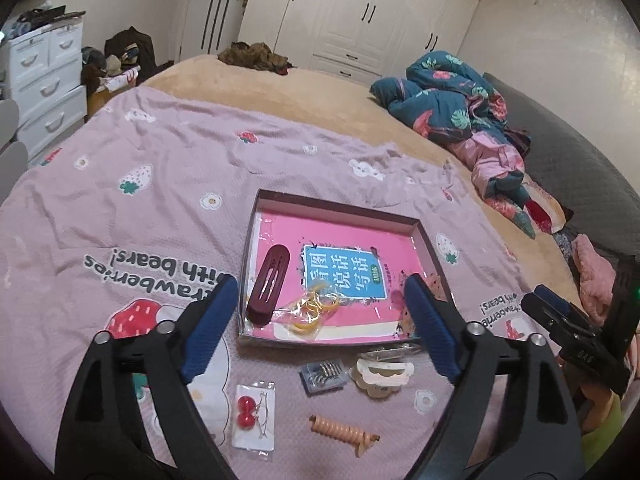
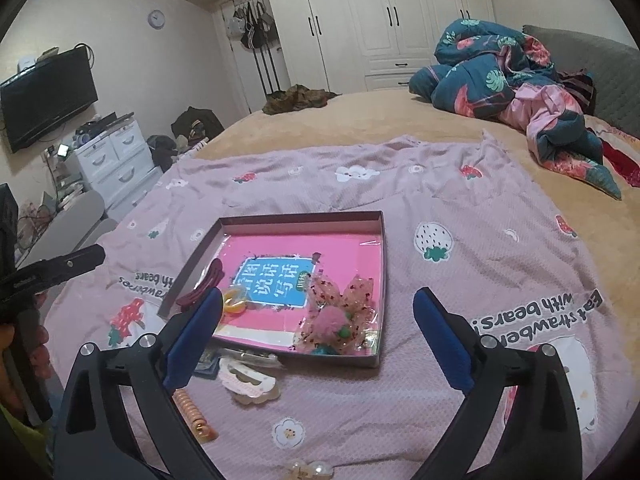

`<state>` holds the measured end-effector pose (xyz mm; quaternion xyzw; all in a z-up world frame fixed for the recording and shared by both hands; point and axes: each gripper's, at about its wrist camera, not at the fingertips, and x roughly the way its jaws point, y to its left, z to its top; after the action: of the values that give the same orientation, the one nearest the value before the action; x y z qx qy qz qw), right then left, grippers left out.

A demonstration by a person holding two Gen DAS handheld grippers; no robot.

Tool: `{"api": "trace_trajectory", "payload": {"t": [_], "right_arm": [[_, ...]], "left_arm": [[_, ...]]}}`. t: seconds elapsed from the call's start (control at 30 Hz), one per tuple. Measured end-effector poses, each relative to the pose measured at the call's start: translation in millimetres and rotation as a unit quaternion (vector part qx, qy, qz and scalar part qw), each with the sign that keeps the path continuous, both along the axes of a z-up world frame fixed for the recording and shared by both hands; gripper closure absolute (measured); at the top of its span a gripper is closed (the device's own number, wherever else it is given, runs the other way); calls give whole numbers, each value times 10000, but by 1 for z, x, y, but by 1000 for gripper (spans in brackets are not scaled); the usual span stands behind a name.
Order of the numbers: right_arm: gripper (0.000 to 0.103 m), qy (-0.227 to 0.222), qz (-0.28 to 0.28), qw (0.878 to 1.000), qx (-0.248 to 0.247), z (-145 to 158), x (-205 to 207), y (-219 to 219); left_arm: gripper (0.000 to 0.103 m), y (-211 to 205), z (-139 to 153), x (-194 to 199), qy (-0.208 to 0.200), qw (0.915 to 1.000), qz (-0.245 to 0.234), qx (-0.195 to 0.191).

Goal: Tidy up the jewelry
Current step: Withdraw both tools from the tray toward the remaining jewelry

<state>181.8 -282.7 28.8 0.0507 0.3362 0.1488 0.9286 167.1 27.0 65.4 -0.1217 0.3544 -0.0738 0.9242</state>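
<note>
Both our left gripper and right gripper hang apart, empty. The spiral hair tie lies on the bed before the tray's near edge; we should approach low, straddling it squarely.

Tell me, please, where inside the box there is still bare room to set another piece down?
The far half of the box, beyond the blue label, is bare. The near edge is crowded: dark red clip, yellow bands, pink bow.
</note>
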Motion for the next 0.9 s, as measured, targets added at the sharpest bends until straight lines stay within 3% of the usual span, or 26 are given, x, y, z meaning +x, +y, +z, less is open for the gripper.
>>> {"api": "trace_trajectory", "payload": {"t": [0.27, 0.9], "right_arm": [[7, -92, 77, 9999, -32, 6, -16, 4], [7, 53, 322, 9994, -82, -18, -63, 21]], "left_arm": [[13, 1, 2, -20, -83, 9999, 50, 68], [12, -1, -25, -78, -31, 10000, 10, -1]]}}
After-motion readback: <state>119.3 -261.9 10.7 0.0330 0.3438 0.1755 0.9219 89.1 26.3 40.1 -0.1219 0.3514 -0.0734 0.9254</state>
